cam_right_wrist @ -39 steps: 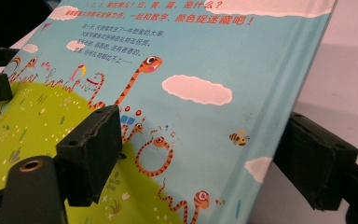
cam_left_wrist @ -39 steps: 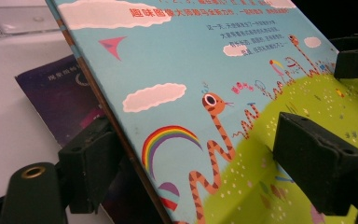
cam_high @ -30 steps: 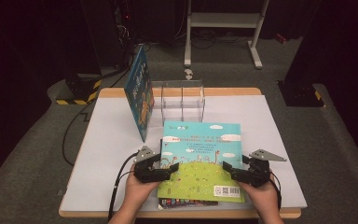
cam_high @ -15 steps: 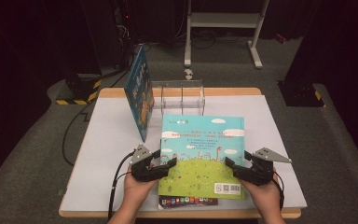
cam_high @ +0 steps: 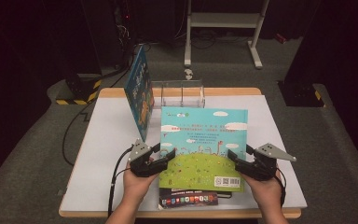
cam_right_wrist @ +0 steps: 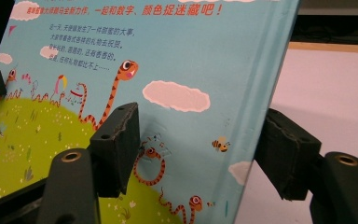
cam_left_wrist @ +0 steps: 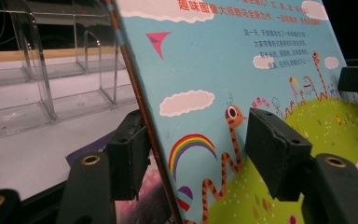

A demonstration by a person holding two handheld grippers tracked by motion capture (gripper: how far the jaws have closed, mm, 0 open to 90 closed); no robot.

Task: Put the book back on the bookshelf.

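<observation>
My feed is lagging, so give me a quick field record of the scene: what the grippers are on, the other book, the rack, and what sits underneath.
held book: picture book, far edge tilted up off the table
left gripper: jaws have just been closing, book's left edge between them, not yet pinched
right gripper: jaws have just been closing, straddling the book's right edge, gaps visible
underneath: another book flat near the front edge
rack: clear rack at the far side
other book: blue book standing at the rack's left
surface: table
</observation>
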